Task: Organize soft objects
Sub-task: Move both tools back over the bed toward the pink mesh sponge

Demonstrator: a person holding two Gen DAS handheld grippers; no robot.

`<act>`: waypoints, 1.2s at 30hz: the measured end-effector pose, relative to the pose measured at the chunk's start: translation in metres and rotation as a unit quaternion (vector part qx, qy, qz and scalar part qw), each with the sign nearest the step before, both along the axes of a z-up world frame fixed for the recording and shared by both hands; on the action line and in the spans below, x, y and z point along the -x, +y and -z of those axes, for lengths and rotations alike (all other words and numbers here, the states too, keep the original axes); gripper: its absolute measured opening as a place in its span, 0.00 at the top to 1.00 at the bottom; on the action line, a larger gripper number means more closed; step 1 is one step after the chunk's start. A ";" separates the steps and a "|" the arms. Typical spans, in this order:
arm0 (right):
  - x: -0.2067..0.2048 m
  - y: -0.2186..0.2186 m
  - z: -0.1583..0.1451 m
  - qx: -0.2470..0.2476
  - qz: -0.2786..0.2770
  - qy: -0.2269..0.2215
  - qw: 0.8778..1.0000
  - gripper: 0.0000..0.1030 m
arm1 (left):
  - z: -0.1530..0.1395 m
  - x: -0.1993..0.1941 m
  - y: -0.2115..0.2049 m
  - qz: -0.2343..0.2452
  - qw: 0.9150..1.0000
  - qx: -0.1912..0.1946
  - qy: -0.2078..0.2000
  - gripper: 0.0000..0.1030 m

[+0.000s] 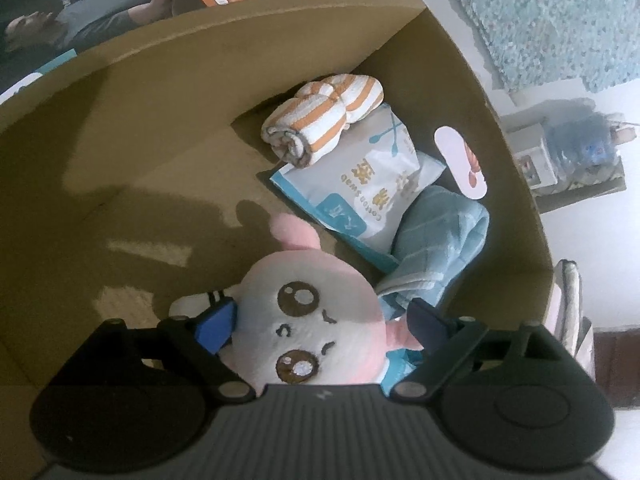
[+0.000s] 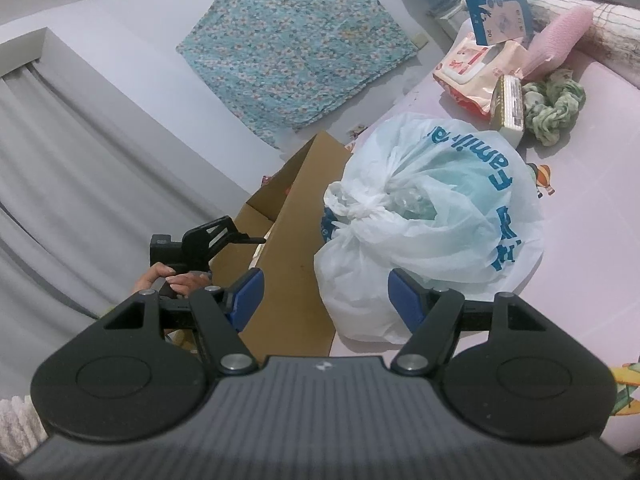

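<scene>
Pink bedding [image 2: 580, 216] at right still carries a plastic bag [image 2: 432, 220], wipes pack [image 2: 468, 68] and scrunchie [image 2: 554, 110] – the cardboard box [image 1: 120, 128] at centre already holds a striped towel [image 1: 320, 120], cotton swab bag [image 1: 376, 192] and blue cloth [image 1: 440, 240], while the left gripper [image 1: 320, 320], jaws wide, straddles a plush bunny [image 1: 308, 320] without a clear grip, and the right gripper [image 2: 324, 296] hangs open, empty.

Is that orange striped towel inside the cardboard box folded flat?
No. The striped towel is rolled into a bundle, lying in the far corner of the cardboard box on top of a cotton swab packet.
</scene>
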State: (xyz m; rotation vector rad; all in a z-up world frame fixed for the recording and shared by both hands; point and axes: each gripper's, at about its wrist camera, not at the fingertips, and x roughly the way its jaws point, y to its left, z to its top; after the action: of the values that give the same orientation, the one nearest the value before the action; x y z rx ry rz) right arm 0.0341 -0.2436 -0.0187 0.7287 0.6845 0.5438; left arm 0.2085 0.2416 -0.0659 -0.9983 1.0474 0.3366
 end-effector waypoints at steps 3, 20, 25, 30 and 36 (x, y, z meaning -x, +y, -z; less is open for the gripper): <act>0.000 0.000 0.000 0.001 0.000 0.000 1.000 0.33 | -0.008 0.007 0.001 -0.005 1.000 -0.001 -0.013 0.10; 0.021 -0.029 0.001 0.006 0.033 -0.007 0.999 0.33 | -0.103 0.064 -0.074 0.094 0.983 -0.077 -0.138 0.09; 0.024 -0.044 0.004 0.000 0.050 -0.008 0.999 0.33 | -0.134 0.069 -0.130 0.176 0.958 -0.131 -0.184 0.09; 0.015 -0.068 0.004 -0.008 0.083 -0.019 0.996 0.33 | -0.156 0.065 -0.210 0.294 0.901 -0.226 -0.223 0.06; -0.024 -0.119 0.003 -0.034 0.144 -0.023 0.989 0.33 | -0.144 0.054 -0.312 0.424 0.794 -0.358 -0.248 0.05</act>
State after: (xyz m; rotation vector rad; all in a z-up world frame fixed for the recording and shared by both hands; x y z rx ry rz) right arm 0.0583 -0.3630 -0.0220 0.8590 0.5084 0.3195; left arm 0.1540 -0.0709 0.0781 0.1380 0.6840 -0.2711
